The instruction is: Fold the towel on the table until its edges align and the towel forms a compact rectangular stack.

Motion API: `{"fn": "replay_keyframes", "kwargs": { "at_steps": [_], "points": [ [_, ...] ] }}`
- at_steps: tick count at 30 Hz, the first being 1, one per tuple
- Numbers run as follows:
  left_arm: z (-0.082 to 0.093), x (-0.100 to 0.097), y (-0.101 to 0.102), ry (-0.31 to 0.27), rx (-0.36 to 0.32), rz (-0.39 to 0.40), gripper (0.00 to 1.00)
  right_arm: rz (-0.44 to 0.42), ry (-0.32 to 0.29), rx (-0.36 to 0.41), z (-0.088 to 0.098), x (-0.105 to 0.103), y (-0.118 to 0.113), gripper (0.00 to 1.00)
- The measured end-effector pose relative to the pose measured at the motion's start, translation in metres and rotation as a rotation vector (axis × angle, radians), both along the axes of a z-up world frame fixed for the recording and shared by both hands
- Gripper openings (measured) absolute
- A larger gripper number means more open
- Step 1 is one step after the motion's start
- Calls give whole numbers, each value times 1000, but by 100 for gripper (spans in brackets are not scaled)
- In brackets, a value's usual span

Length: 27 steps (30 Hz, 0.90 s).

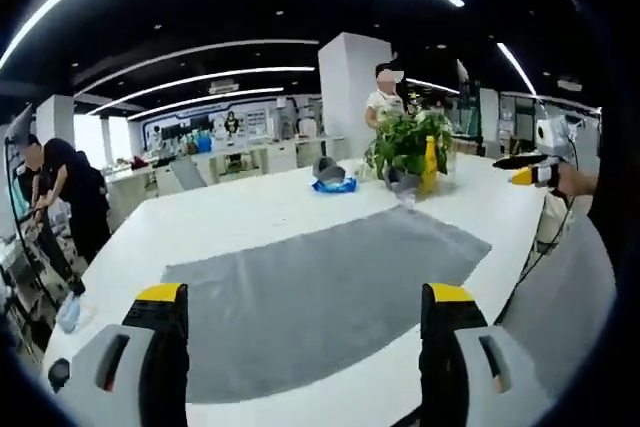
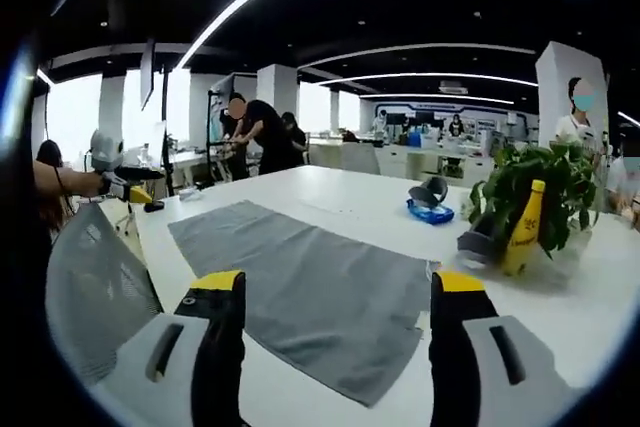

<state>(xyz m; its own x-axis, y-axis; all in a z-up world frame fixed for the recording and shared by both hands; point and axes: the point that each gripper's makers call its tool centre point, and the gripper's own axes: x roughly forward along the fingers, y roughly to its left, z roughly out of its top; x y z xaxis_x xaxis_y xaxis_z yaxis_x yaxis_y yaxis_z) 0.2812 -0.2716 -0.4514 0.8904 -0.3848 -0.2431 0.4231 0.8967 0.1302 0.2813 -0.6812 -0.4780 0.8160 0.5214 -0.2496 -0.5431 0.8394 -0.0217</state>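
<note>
Left gripper view, gripper: the left gripper [image 1: 305, 352] hangs above the near edge of the white table [image 1: 240, 217], jaws spread wide with nothing between them.
Left gripper view, towel: the grey towel [image 1: 320, 292] lies flat and fully spread on the table just beyond the jaws, one layer, no fold in it.
Left gripper view, far end: a potted plant [image 1: 405, 142] with a yellow bottle [image 1: 429, 162] beside it, and a blue item [image 1: 333, 185] to their left, all well apart from the towel.
Left gripper view, right side: the right gripper [image 1: 530, 172] shows small, held off the table's right edge.
Right gripper view, gripper: the right gripper [image 2: 335, 347] is wide apart and empty, above the towel's near corner.
Right gripper view, towel: the towel [image 2: 300, 287] stretches away to the left, flat and unfolded.
Right gripper view, left side: the left gripper [image 2: 125, 187] sits at the table's left edge.
Progress: nothing folded yet; judging from this, every fold and the edge alignment remain.
</note>
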Motion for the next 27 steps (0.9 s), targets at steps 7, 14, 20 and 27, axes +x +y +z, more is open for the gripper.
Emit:
{"fn": "replay_keyframes", "kwargs": {
  "at_steps": [7,14,20,27],
  "points": [
    [61,35,-44,-196,71,-76,99,-67,48,-36,-11,-3,-34,72],
    [50,54,-128,-200,99,-239,80,-59,117,6,-19,-8,-49,39],
    [5,57,-195,-46,12,-398,55,-68,216,2,-48,-9,-52,18],
    [-39,55,-250,83,-6,-529,41,-95,342,-31,-93,-5,-50,20]
  ]
}}
